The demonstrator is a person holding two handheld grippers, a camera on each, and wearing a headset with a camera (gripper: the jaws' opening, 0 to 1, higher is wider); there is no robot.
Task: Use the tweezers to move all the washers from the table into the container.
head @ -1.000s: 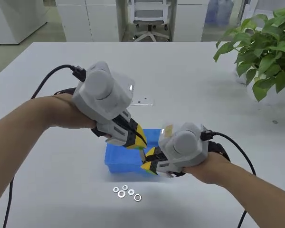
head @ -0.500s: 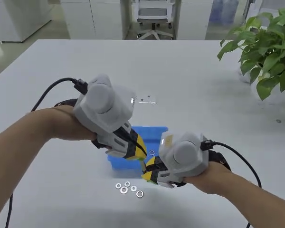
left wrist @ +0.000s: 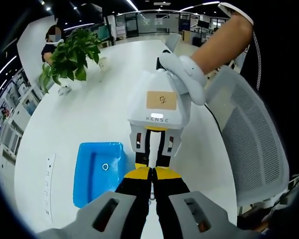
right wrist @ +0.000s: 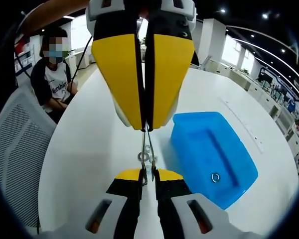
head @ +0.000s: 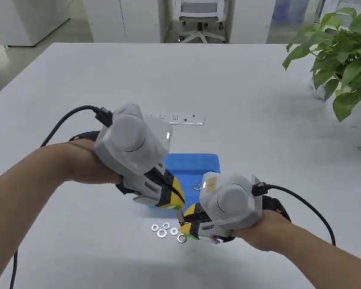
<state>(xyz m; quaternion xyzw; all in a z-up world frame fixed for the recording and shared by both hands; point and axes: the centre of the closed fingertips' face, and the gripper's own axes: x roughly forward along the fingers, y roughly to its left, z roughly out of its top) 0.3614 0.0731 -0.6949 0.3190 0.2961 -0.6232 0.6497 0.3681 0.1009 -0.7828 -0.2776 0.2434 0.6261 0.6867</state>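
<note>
On the left, the left claw [head: 175,201] points down and right, its yellow jaws drawn narrow on one end of the thin tweezers [right wrist: 148,147]. Just below it a small cluster of washers [head: 166,230] lies on the white table [head: 259,108], at the near edge of the blue container [head: 192,164]. One more washer [head: 197,186] sits inside the container. The right claw [head: 186,221] faces the left one tip to tip, equally narrow, and seems to pinch the tweezers' other end, though they are too slender to be sure. A potted plant [head: 343,54] stands at the far right.
</note>
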